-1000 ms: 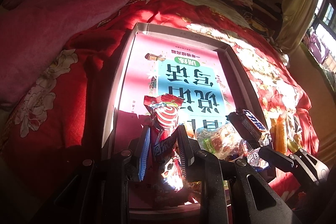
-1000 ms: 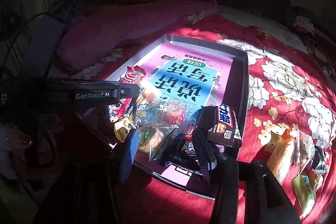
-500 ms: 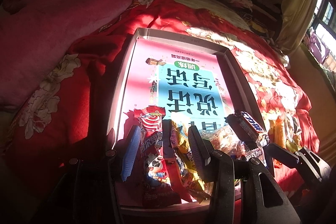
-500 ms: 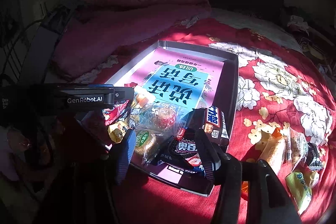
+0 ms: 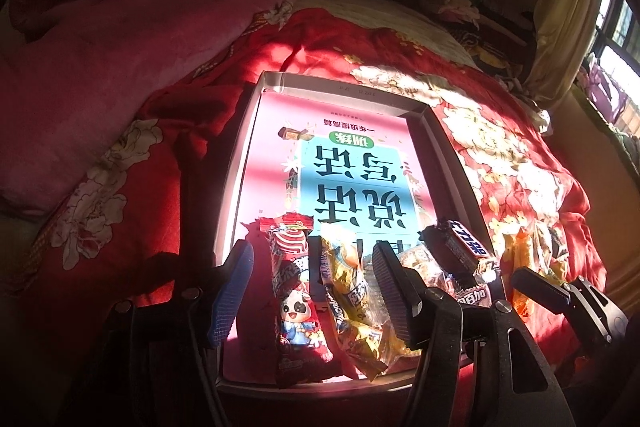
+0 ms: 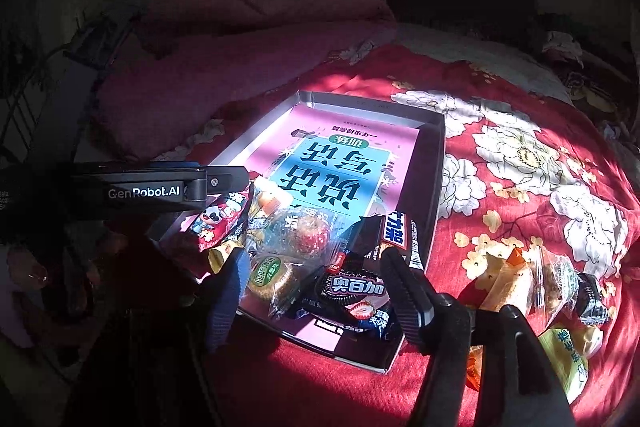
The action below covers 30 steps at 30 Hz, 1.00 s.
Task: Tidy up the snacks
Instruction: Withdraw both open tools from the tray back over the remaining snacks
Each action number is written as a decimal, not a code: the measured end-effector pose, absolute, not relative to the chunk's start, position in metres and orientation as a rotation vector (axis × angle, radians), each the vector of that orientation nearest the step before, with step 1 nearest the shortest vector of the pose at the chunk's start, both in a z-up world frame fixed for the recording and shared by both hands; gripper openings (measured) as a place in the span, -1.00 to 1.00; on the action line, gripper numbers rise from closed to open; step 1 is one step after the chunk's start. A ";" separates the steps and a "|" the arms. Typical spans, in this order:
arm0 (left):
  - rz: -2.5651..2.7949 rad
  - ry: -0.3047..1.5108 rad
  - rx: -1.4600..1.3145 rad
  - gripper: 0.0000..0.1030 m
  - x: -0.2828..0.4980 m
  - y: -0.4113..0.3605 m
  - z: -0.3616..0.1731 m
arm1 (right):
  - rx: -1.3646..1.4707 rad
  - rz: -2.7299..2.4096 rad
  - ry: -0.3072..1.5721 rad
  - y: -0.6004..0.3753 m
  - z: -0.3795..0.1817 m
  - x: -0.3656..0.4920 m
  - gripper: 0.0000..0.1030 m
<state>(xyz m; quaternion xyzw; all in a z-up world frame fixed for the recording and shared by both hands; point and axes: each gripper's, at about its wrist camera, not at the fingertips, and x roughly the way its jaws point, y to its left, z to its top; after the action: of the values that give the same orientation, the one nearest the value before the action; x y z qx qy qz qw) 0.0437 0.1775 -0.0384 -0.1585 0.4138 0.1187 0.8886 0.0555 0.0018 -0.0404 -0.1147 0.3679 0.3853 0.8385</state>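
A shallow box (image 5: 344,89) with a pink and blue printed bottom lies on a red floral bedspread. My left gripper (image 5: 310,251) hangs over the box's near end, its jaws opening. A red panda snack packet (image 5: 296,303) and a yellow packet (image 5: 352,303) lie flat between the fingers, untouched by the pads. My right gripper (image 6: 313,257) is opening over the same box (image 6: 372,103). Below its jaws lie a dark cookie packet (image 6: 352,287) and a green-labelled cake (image 6: 268,273). A brown chocolate bar (image 6: 396,231) leans just past the right finger.
Several loose snacks (image 6: 528,279) lie on the bedspread right of the box. A pink quilt (image 5: 120,39) is heaped at the far left. The left gripper's body (image 6: 160,191) crosses the right wrist view. A curtain and a window (image 5: 616,39) are at the right.
The left jaws have spread and let go of the red panda packet, which now lies flat beside the yellow packet. The right jaws have also widened over the snack pile.
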 end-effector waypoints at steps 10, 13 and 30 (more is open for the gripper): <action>0.257 0.848 -0.313 0.43 0.039 0.172 -0.026 | -0.229 0.823 0.758 -0.003 -0.034 0.054 0.38; 0.262 0.844 -0.308 0.45 0.038 0.170 -0.022 | -0.220 0.825 0.752 -0.005 -0.032 0.053 0.39; 0.259 0.815 -0.291 0.46 0.030 0.152 0.000 | -0.146 0.827 0.715 -0.026 -0.014 0.054 0.58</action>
<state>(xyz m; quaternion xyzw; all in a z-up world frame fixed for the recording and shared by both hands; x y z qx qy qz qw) 0.0301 0.1524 0.0005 -0.1404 0.3937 0.1253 0.8998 0.0541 -0.0258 -0.0143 -0.0696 0.3395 0.3927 0.8519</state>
